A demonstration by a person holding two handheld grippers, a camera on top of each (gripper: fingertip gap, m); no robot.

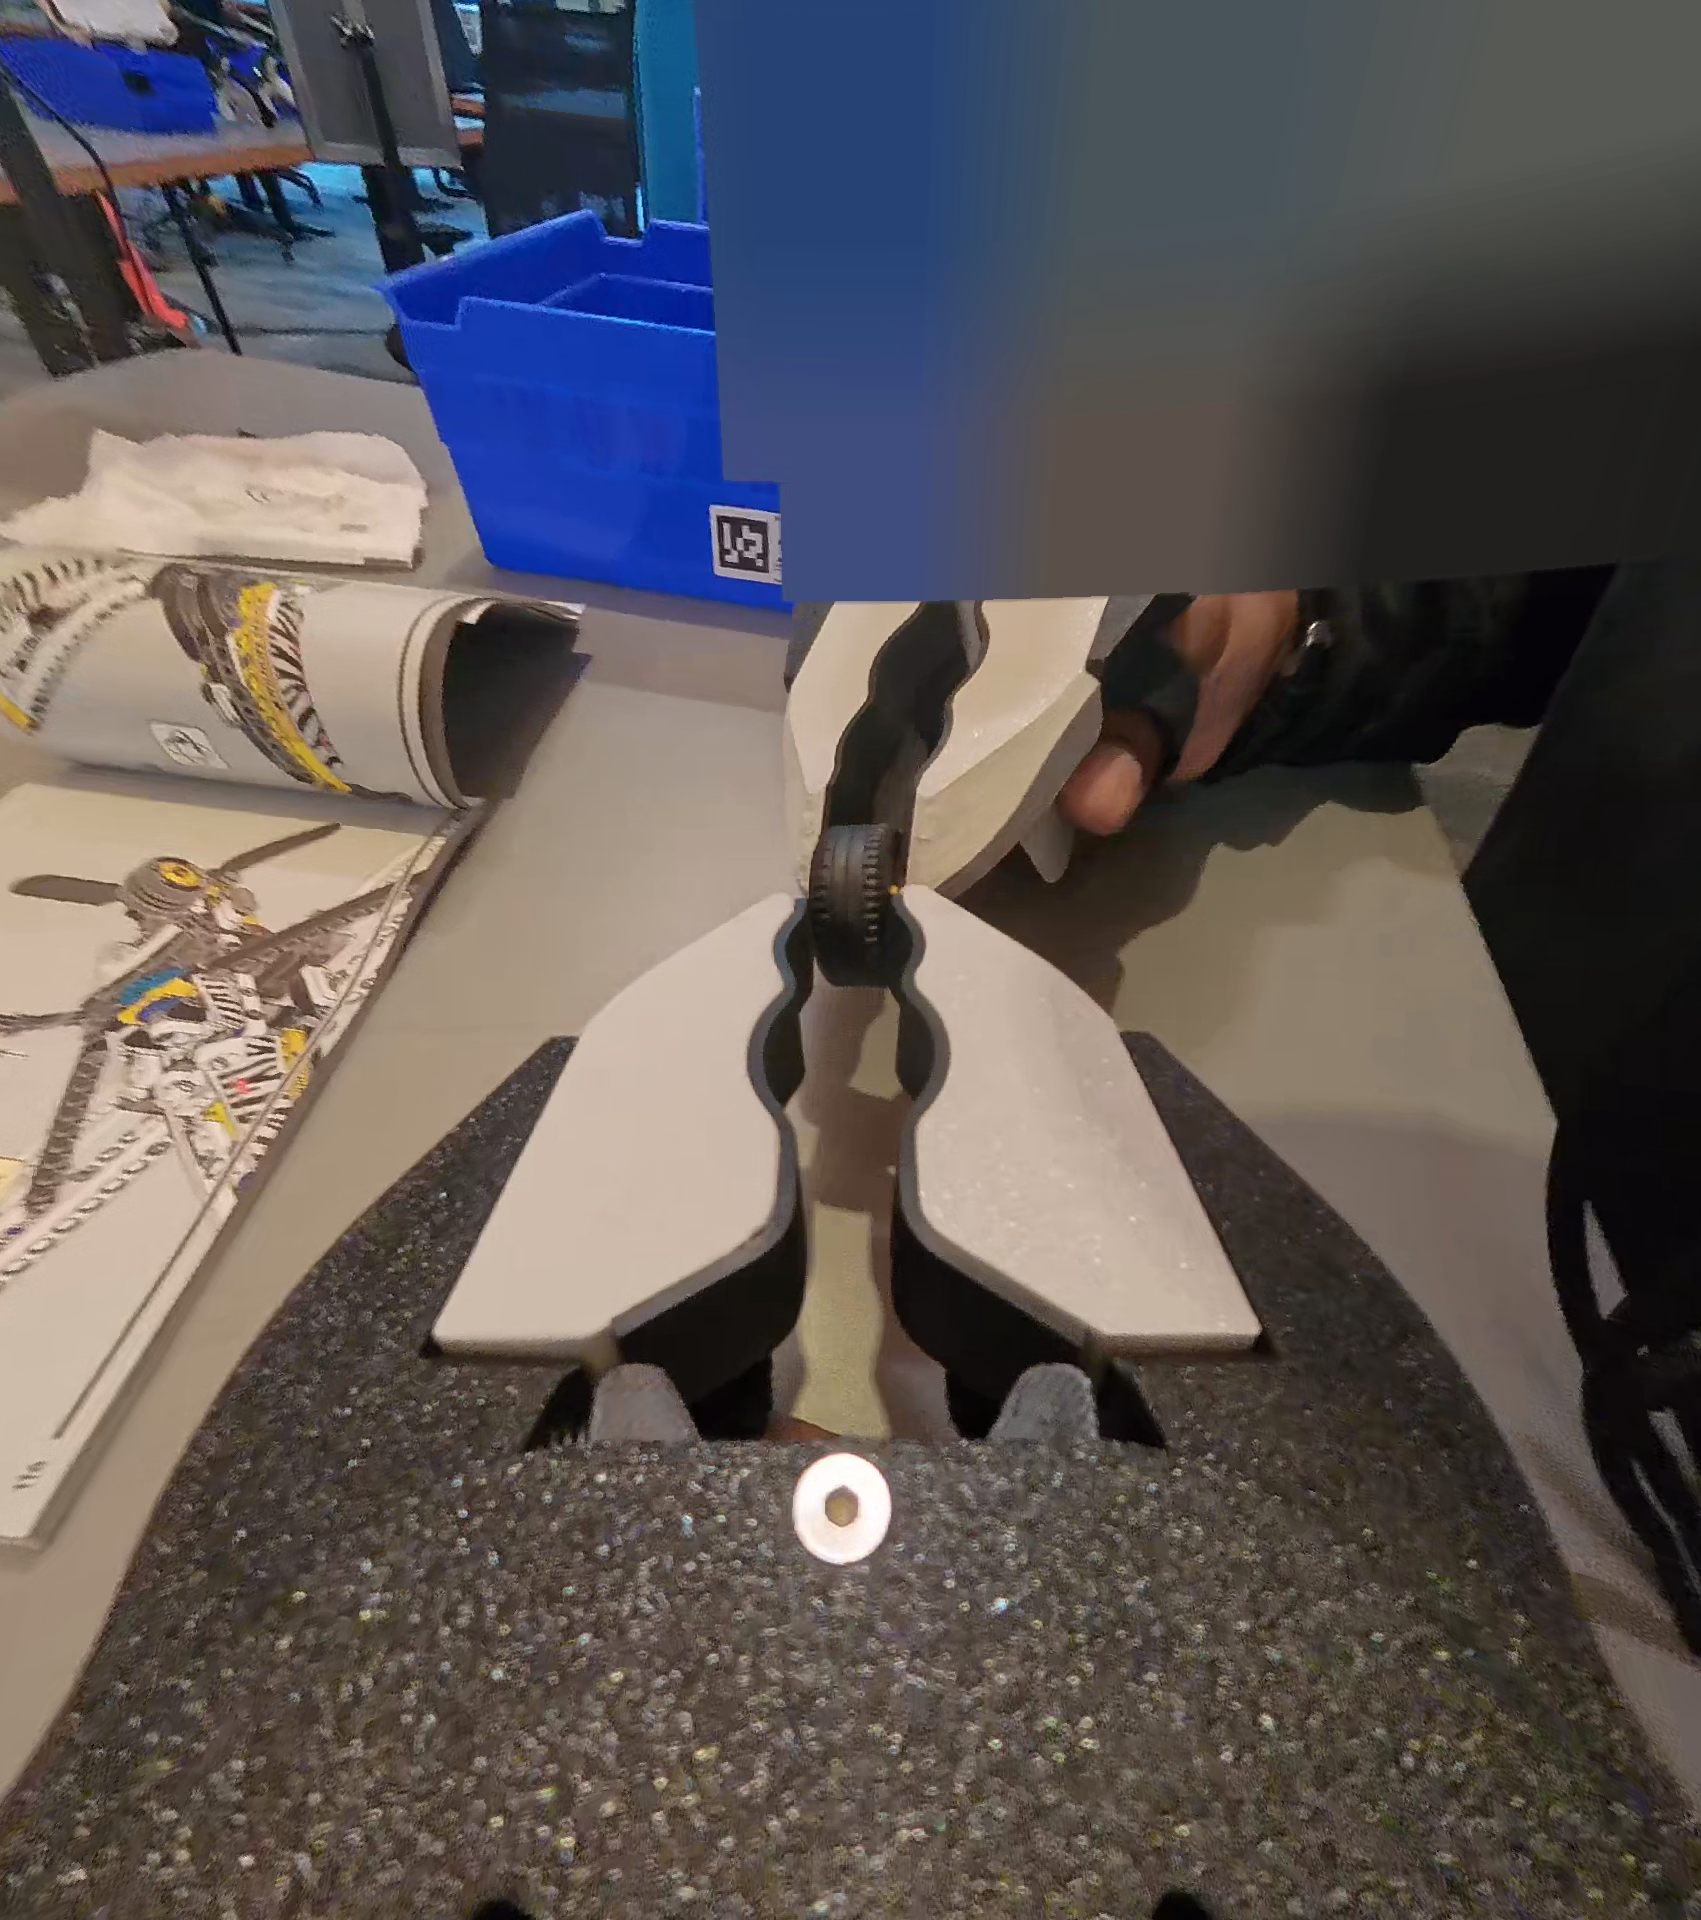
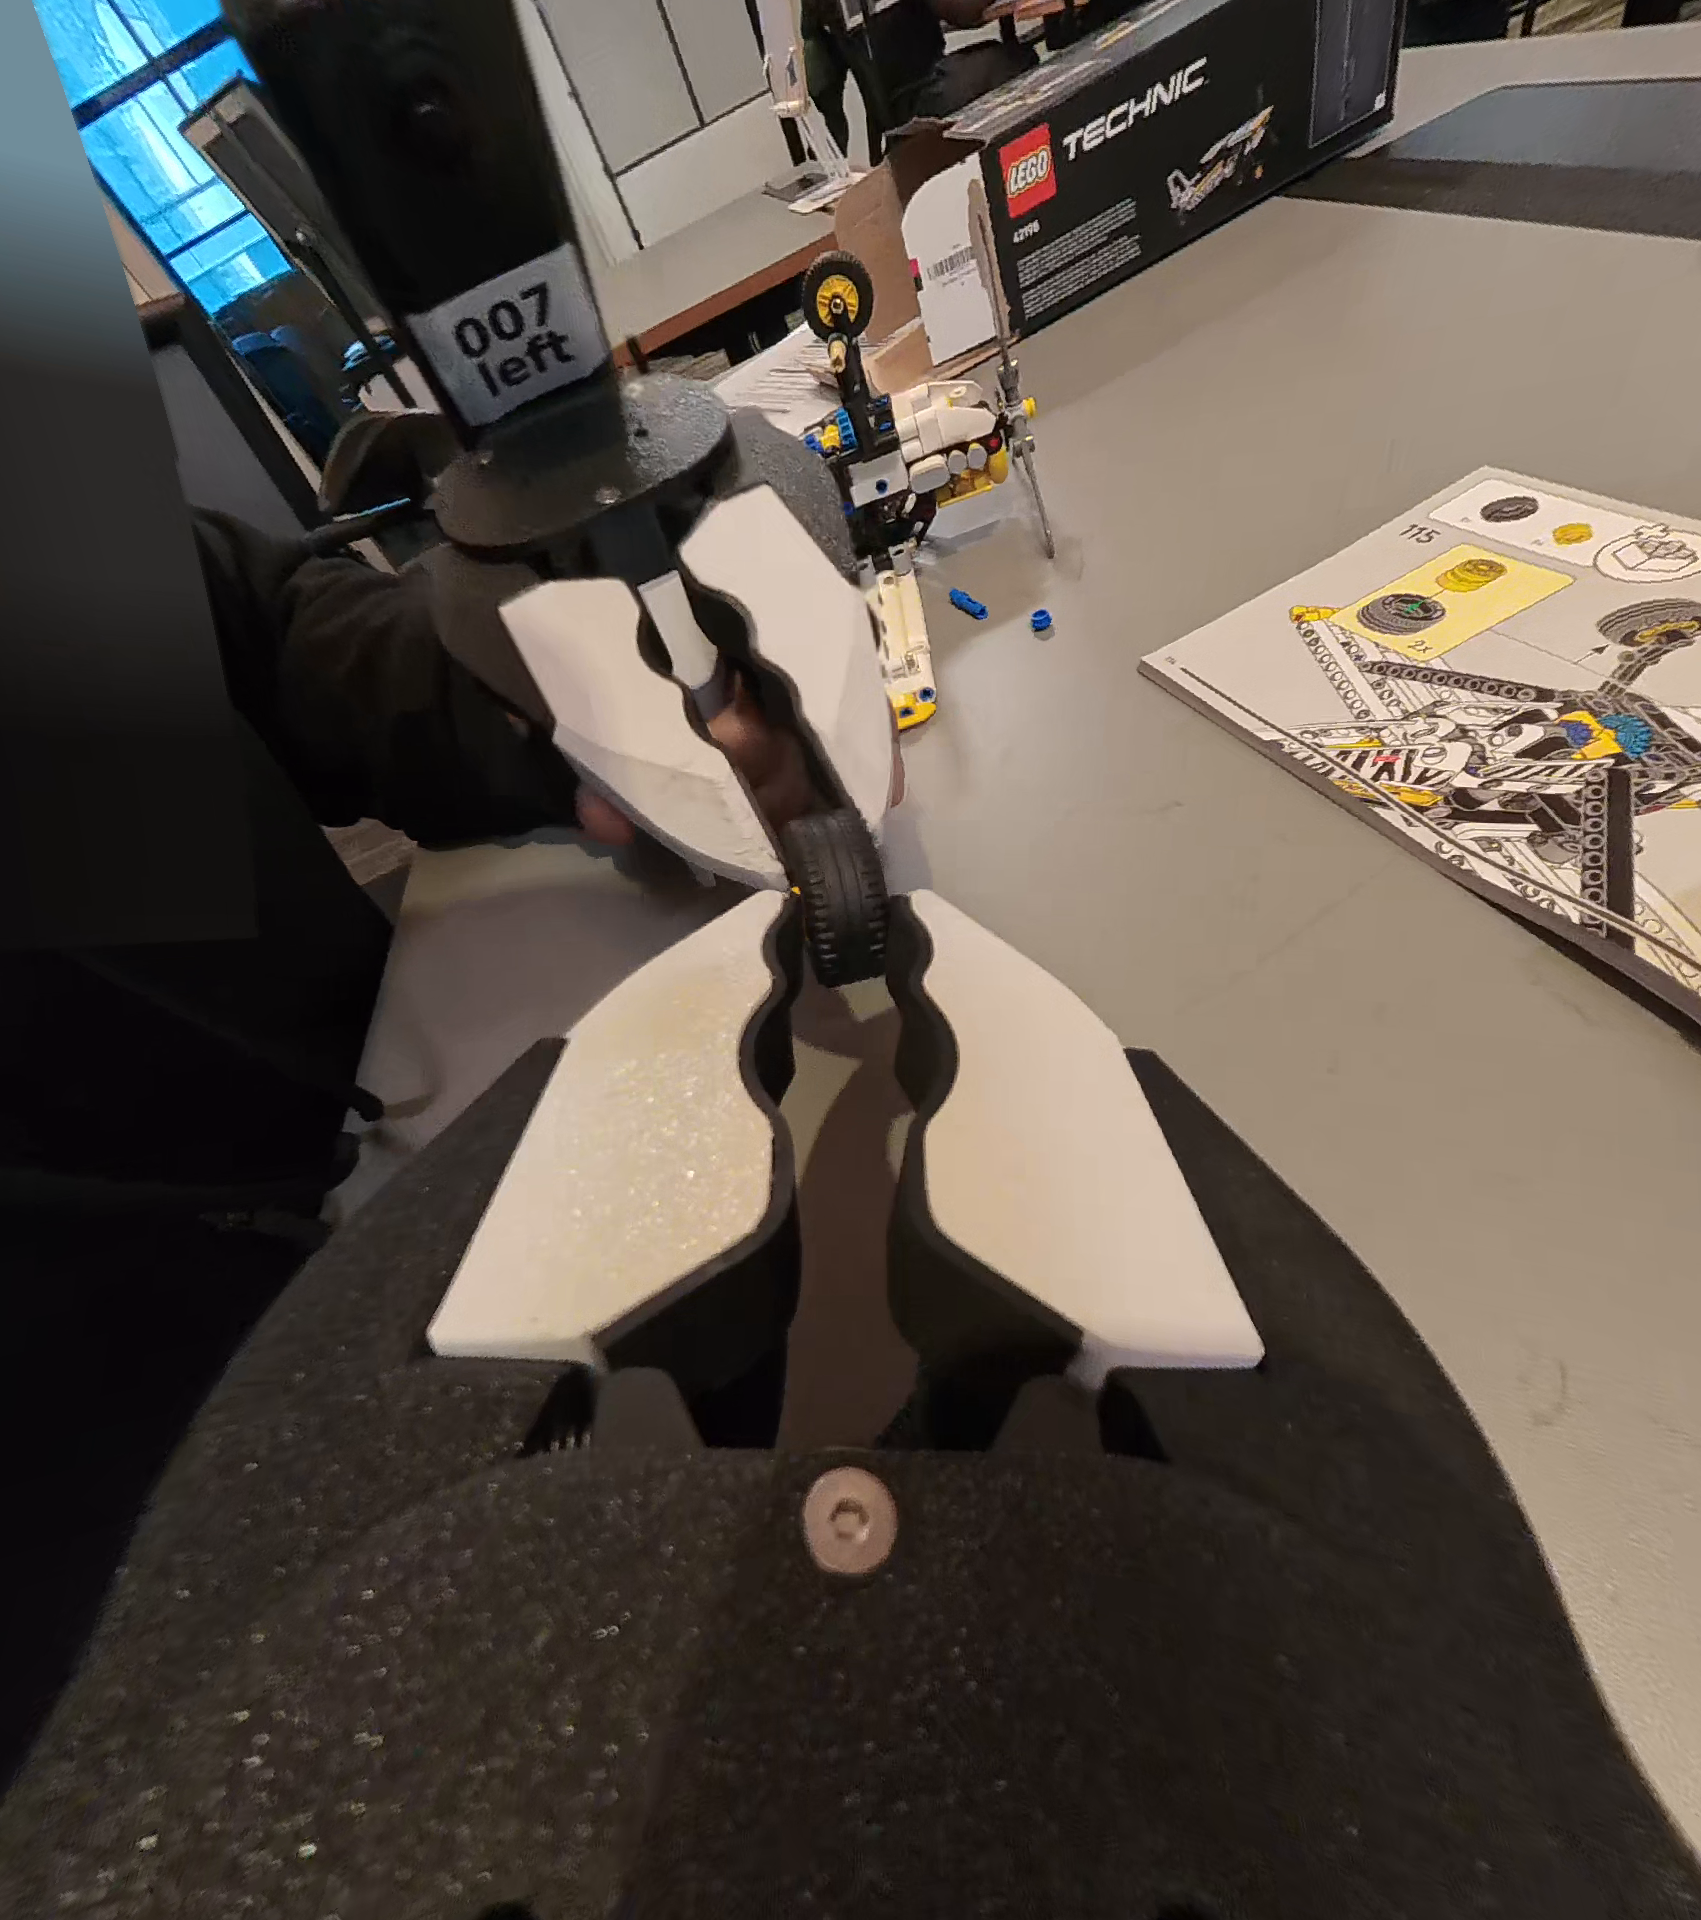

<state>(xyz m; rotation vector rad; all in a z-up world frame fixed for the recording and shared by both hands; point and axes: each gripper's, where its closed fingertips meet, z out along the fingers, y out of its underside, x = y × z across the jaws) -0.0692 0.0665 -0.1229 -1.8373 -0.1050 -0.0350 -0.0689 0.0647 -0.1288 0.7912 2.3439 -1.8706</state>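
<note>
A small black toy tyre (image 1: 851, 914) with a bit of yellow hub at its edge hangs above the grey table (image 1: 638, 790), caught between both grippers. My left gripper (image 1: 851, 935) is shut on the tyre's lower part, with its pads against the sides. My right gripper (image 1: 861, 831) comes from above and grips the upper part. In the right wrist view the same tyre (image 2: 838, 904) sits between my right gripper's (image 2: 841, 935) pads. There the left gripper (image 2: 825, 831) reaches down onto it from the upper left, held by a gloved hand (image 2: 389, 665).
An open instruction booklet (image 1: 98, 1039) lies to the left, its pages curled over (image 1: 254, 675), and also shows in the right wrist view (image 2: 1552, 707). A blue bin (image 1: 565, 395) stands behind. A partly built toy model (image 2: 929, 447), loose blue pieces (image 2: 971, 603) and a dark box (image 2: 1137, 187) lie farther off. Less than 4 cm separates the two grippers' tips.
</note>
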